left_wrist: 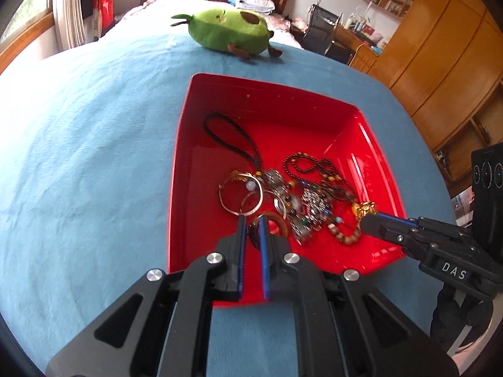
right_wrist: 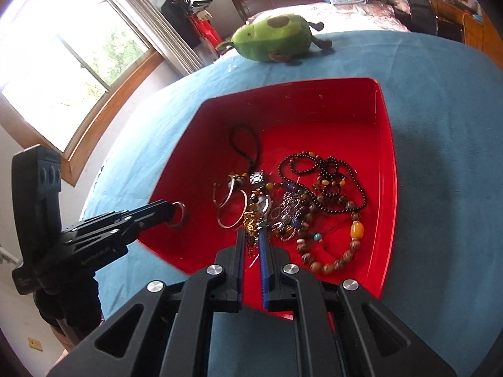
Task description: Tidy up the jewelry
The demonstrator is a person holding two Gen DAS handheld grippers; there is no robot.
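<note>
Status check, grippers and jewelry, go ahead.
Left gripper shut on ring. Right gripper shut on gold charm. Remaining jewelry tangled in red tray. Nothing blocking.

Two hand-held grippers, both matte black. Left hand-held gripper (left_wrist: 251,220): angular black link arms with cut-out windows, four round silver pivot caps, blue strips lining the inner faces of the fingers (left_wrist: 263,251). Right hand-held gripper (right_wrist: 253,235): same build, same silver caps and blue inner strips. White letters "DAS" on its side body, small screws along the linkage. Black gloves around the handles below.
</note>
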